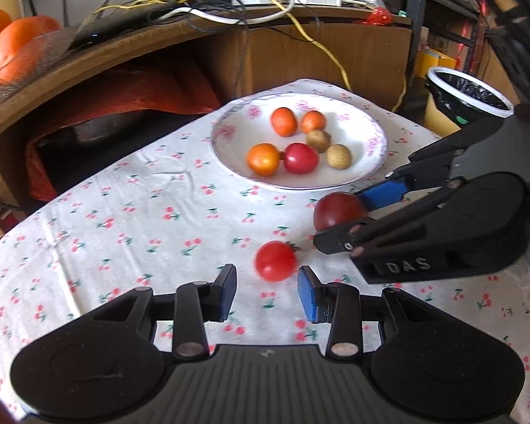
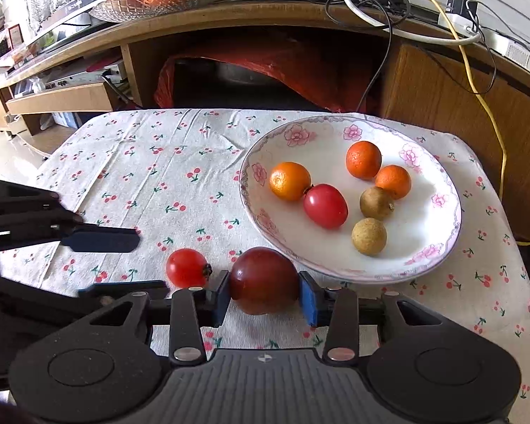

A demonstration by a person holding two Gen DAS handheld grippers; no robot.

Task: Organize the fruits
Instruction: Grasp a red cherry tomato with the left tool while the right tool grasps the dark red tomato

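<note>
Two fruits lie off the plate (image 2: 441, 247) on the cherry-print cloth (image 2: 141, 162), and I place everything from that flowered plate; my right gripper (image 2: 264, 291) has its blue pads pressed on either side of the dark red plum (image 2: 263, 279), clenched on it just beside the plate's near rim; the plum looks to rest on the cloth, though I cannot tell for sure. To the plum's left, further from the plate, sits the small red tomato (image 1: 275, 260), its stem pointing toward the plum; my left gripper (image 1: 266, 291) is spread wide with the tomato just ahead of the gap between its fingers, touching neither pad (the tomato is a little blurred in the left wrist view). The two grippers crowd each other here; in the right wrist view the left one's lower finger runs close beside the right one's left finger. On the plate are three small oranges (image 2: 289, 181), a red tomato (image 2: 325, 206) touching one of them, and two brownish round fruits (image 2: 369, 236); the plate's near-left part is bare. Left of the plate the cloth lies open up to the table's far edge, with a wooden cabinet (image 2: 441, 88) behind.
</note>
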